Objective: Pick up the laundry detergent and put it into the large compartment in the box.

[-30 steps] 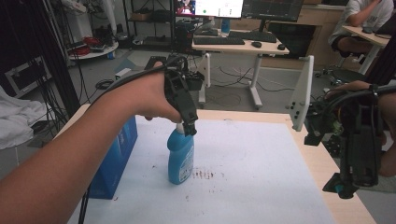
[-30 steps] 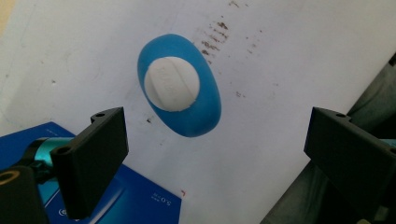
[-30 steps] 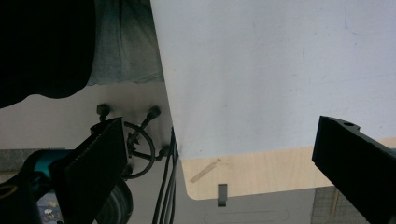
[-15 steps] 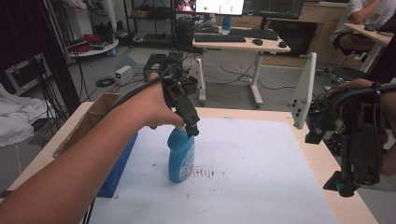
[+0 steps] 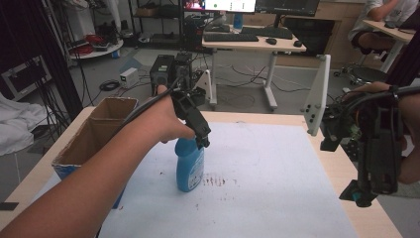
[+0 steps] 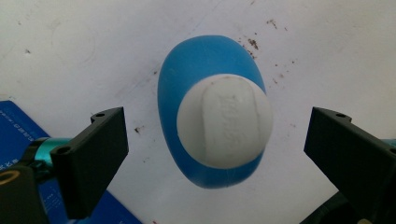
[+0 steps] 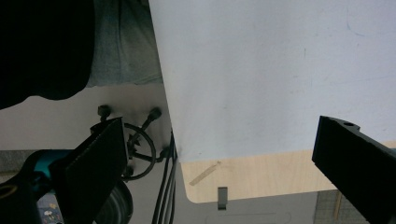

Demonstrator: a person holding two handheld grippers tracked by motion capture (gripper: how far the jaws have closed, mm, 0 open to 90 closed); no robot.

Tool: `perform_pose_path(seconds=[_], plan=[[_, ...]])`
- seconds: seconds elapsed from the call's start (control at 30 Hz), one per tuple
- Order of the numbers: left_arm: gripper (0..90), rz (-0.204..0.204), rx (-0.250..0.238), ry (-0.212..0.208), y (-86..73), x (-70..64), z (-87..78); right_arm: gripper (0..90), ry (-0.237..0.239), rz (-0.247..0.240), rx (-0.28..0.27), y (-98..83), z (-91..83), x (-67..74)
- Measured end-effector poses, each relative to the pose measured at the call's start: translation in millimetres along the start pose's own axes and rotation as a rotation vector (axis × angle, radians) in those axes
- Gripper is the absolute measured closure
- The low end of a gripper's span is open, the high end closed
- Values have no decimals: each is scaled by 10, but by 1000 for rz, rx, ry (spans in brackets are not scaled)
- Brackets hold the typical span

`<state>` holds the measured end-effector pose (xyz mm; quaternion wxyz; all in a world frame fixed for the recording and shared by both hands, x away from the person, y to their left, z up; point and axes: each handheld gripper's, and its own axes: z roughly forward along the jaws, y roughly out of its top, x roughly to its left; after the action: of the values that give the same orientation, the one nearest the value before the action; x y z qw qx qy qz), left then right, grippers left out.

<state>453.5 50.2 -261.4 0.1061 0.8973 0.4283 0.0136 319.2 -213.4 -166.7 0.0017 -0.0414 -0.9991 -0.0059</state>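
While the left gripper [image 5: 202, 141] hangs directly over the blue bottle [image 5: 190, 166], its jaws stand wide apart on either side of the white cap [image 6: 224, 121], touching nothing. That bottle stands upright on the white sheet [image 5: 267, 183] covering the table, just beside an open cardboard box [image 5: 94, 134]. Off at the table's right edge, the right gripper [image 5: 364, 196] points down with its jaws spread and nothing between them.

One blue bottle [image 5: 190, 166], one cardboard box [image 5: 99, 131], two grippers, and one white sheet [image 5: 267, 178].
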Motion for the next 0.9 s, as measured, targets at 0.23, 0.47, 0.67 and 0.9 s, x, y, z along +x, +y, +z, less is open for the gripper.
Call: perform_pose_path(seconds=[0.23,0.47,0.67,0.9], plan=[[63,8,8,5,21,-3,127,26,0,11,-15,-35,-1,-28],[63,3,12,24,51,-1,188,26,0,14,-11,-58,3,-55],[63,-6,8,52,74,-1,252,26,4,13,-7,-65,21,-62],[63,-24,4,56,68,13,311,26,9,17,-4,-69,35,-68]])
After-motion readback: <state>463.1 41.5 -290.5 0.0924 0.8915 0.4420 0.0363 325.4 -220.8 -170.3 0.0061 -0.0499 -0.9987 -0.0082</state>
